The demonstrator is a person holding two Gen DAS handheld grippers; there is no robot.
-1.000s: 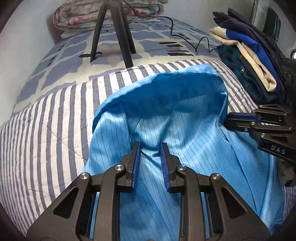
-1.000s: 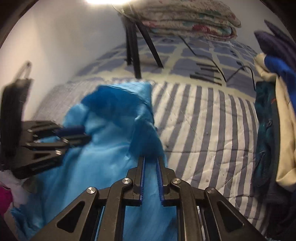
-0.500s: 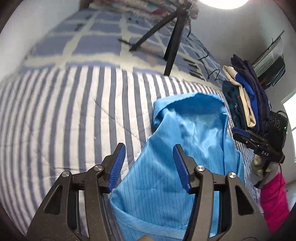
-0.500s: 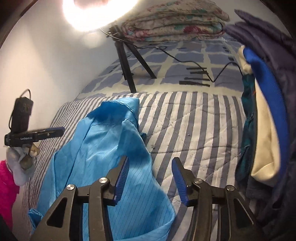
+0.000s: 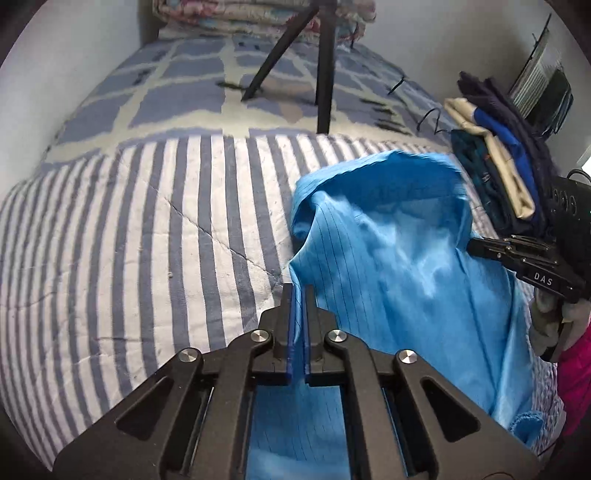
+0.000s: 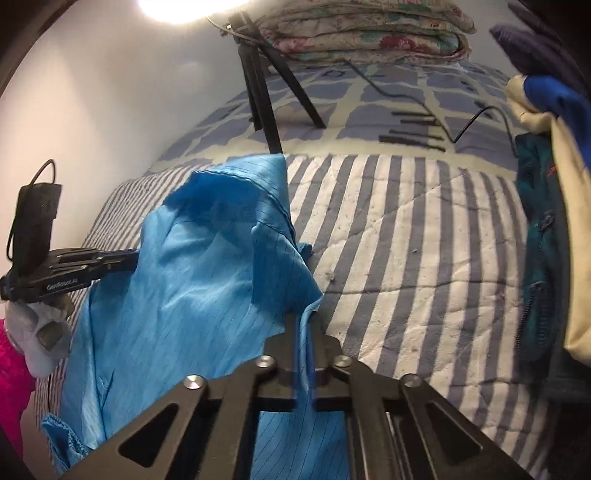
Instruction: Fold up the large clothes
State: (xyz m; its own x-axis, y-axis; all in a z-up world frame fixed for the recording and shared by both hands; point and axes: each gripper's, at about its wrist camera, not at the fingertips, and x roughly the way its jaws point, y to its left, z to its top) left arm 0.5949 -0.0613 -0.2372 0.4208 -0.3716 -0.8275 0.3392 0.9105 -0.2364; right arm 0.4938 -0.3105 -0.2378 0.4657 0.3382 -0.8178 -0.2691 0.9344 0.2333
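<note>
A light blue pinstriped garment (image 5: 399, 280) lies rumpled on the striped quilt (image 5: 147, 236), its far end raised in a hood-like fold. My left gripper (image 5: 298, 291) is shut on the garment's left edge. My right gripper (image 6: 304, 321) is shut on the garment's right edge (image 6: 221, 280). In the left wrist view the right gripper (image 5: 476, 246) shows at the garment's right side. In the right wrist view the left gripper (image 6: 129, 255) shows at its left side. The cloth hangs between the two grippers, lifted off the quilt.
A black tripod (image 5: 325, 62) stands on the blue patterned bedspread behind the quilt. A stack of folded clothes (image 5: 506, 162) sits at the right. A folded floral blanket (image 6: 365, 33) lies at the bed's head. A cable (image 6: 465, 125) runs across the bedspread. A white wall is at the left.
Both grippers were open half a second ago above the garment. Now each has closed on a side edge of the blue garment and lifted it.
</note>
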